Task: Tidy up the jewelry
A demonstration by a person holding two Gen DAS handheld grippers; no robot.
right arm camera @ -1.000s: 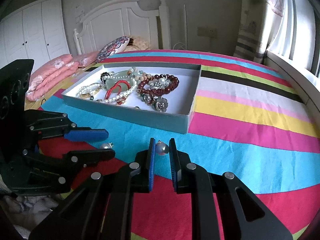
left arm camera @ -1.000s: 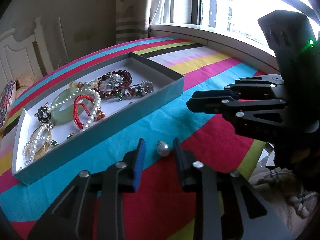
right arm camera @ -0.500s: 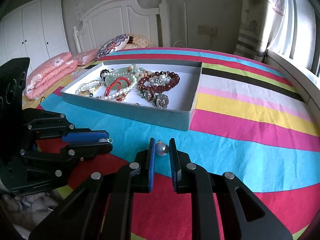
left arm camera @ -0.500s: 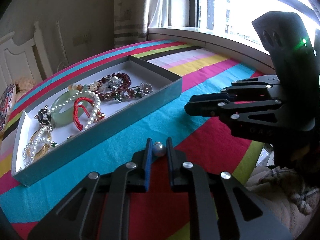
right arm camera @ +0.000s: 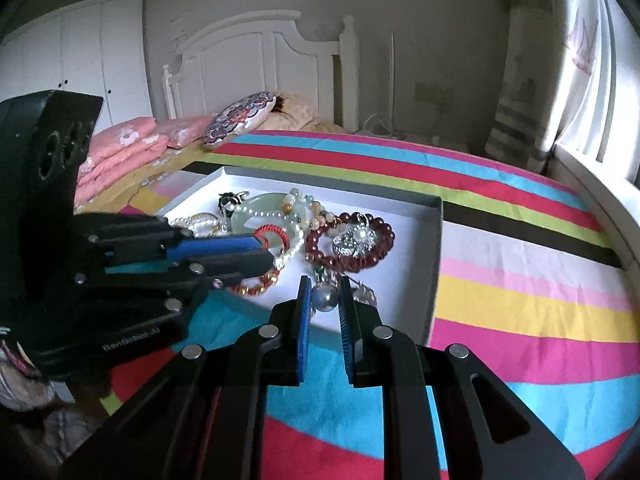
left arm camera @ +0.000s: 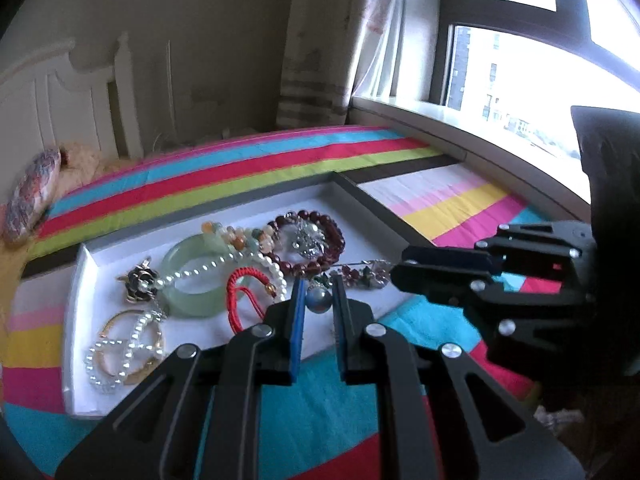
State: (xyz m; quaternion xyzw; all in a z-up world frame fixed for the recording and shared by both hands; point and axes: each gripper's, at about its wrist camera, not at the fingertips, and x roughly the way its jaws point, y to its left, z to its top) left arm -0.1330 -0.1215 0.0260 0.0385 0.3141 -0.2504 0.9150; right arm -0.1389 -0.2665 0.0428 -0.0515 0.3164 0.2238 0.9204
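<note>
Your left claw [left arm camera: 318, 300] is pinching a round, glossy grey-blue pearl earring [left arm camera: 319, 299] between its blue-lined fingers [left arm camera: 297, 320], and your right claw [right arm camera: 325, 300] is pinching a matching pearl bead [right arm camera: 324, 298] with a small metal cap on top. Both pearls hang above the near part of the tray [left arm camera: 76, 320], a shallow rectangular cardboard box with a white inside and grey-teal walls, lying on the bed's [right arm camera: 520, 280] striped cover. In the left wrist view your right claw [left arm camera: 394, 274] reaches in from the right over the tray's near corner; in the right wrist view your left claw [right arm camera: 268, 254] comes in from the left, over the red cord. Inside the tray the pieces lie touching and overlapping: a smooth, pale green jade bangle [left arm camera: 192, 276] with a strand of small white pearls [left arm camera: 200, 270] draped across it, a braided red cord bracelet [left arm camera: 244, 292] just beside it, and a ring of dark red round beads [left arm camera: 316, 248] circling a sparkly silver brooch [left arm camera: 306, 238]. A black flower brooch [left arm camera: 140, 282] with gold edging sits left of the bangle, and a gold hoop wound with pearls [left arm camera: 124, 350] lies near the tray's left front corner. The pastel stone beads [left arm camera: 240, 238] curl behind the bangle.
</note>
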